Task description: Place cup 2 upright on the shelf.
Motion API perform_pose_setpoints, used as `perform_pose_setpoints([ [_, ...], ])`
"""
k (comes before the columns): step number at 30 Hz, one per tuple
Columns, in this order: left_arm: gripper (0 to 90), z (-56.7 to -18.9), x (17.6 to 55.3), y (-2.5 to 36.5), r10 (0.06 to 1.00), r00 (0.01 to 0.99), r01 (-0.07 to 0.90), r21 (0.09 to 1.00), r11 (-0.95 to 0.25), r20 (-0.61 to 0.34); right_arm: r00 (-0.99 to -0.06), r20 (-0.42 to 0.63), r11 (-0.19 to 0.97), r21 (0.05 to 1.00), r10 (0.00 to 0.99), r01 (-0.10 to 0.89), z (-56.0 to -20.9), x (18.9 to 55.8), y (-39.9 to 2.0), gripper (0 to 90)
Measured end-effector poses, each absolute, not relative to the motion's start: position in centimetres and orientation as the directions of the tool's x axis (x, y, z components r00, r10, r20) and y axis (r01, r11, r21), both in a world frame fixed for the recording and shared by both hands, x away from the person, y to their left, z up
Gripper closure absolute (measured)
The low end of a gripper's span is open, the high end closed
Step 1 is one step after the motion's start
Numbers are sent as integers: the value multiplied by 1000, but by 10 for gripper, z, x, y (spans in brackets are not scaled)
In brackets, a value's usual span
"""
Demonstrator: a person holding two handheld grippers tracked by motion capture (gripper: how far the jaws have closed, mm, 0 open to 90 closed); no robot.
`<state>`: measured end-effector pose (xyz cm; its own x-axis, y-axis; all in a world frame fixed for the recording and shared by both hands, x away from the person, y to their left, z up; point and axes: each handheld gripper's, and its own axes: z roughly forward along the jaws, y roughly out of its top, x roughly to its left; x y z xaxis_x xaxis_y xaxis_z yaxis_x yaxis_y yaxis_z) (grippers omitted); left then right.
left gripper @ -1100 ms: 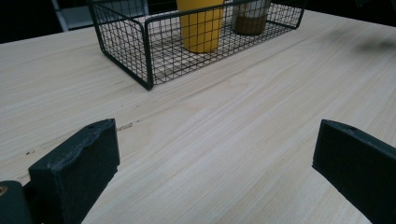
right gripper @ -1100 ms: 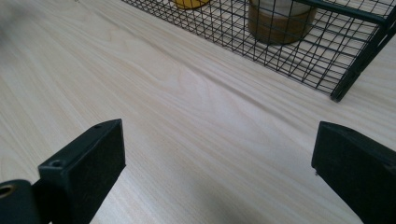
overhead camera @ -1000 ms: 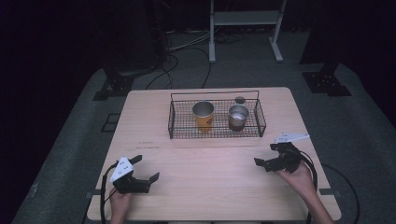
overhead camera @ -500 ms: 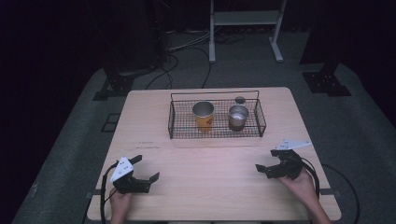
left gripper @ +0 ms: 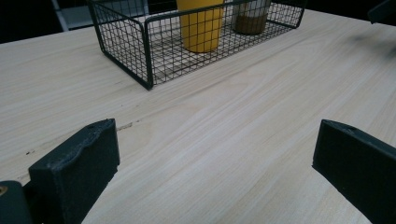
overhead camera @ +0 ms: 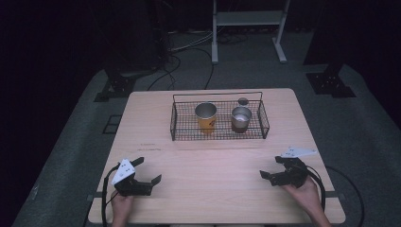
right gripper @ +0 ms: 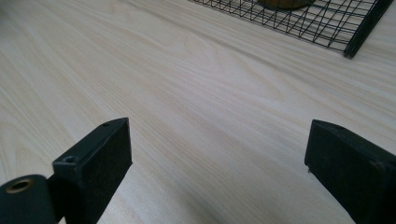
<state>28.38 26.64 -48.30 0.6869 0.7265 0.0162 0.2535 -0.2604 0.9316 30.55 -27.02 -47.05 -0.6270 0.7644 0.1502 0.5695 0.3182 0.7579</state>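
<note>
Your left gripper and right gripper rest on the worktop, jaws released (right's just narrowed, nothing between); the basket with both cups sits well beyond them.

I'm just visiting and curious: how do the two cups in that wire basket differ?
The yellow cup has a yellow outside; the steel cup is bare metal with a brownish base. The yellow cup looks wider and stands left of the steel cup. Both stand upright, mouths up, inside the wire basket, untouched by either gripper.
</note>
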Motion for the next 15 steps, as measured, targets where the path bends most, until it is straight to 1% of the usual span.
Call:
perform_pose_setpoints([
  [4,0,-483,284,266,726,687,252,932,-259,16,-627,134,324,763,767,559,-473,300,-268,66],
  [10,0,-483,284,266,728,686,253,932,-262,18,-617,144,297,777,773,554,-475,294,-270,66],
  [13,0,-483,284,266,728,685,253,930,-265,21,-611,150,275,792,777,544,-477,289,-271,66],
  [15,0,-483,284,265,730,683,255,928,-270,24,-599,156,229,825,785,516,-480,282,-272,68],
])
